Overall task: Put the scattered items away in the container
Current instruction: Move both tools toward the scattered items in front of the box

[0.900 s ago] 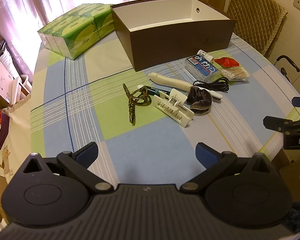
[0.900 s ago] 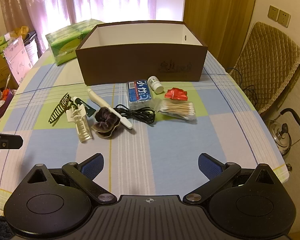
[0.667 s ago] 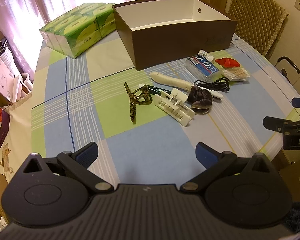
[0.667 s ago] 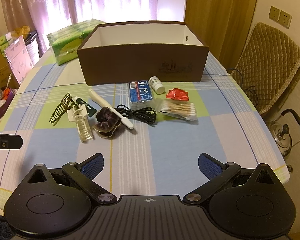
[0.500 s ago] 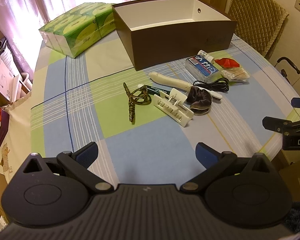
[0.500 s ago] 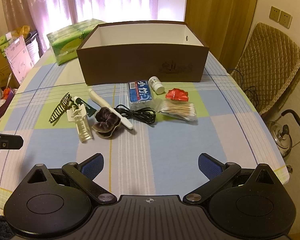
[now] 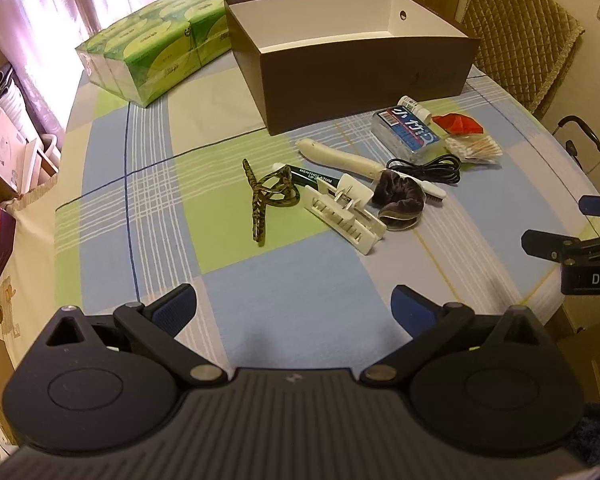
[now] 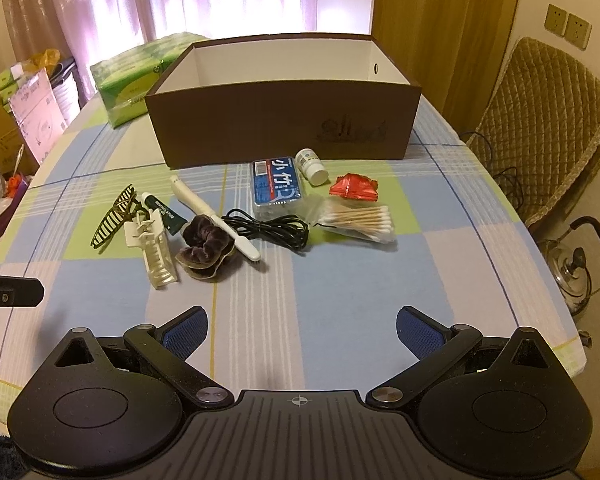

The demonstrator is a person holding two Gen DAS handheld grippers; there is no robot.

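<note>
left gripper (image 7: 294, 306): jaws wide, empty | right gripper (image 8: 302, 326): jaws wide, empty | box (image 8: 284, 128): nothing visible inside | clips, scrunchie (image 8: 206, 250), cable, swabs: on cloth in front

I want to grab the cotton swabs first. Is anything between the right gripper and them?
No. Only bare checked tablecloth lies between the open right gripper and the clear bag of cotton swabs; the black cable sits beside it.
</note>
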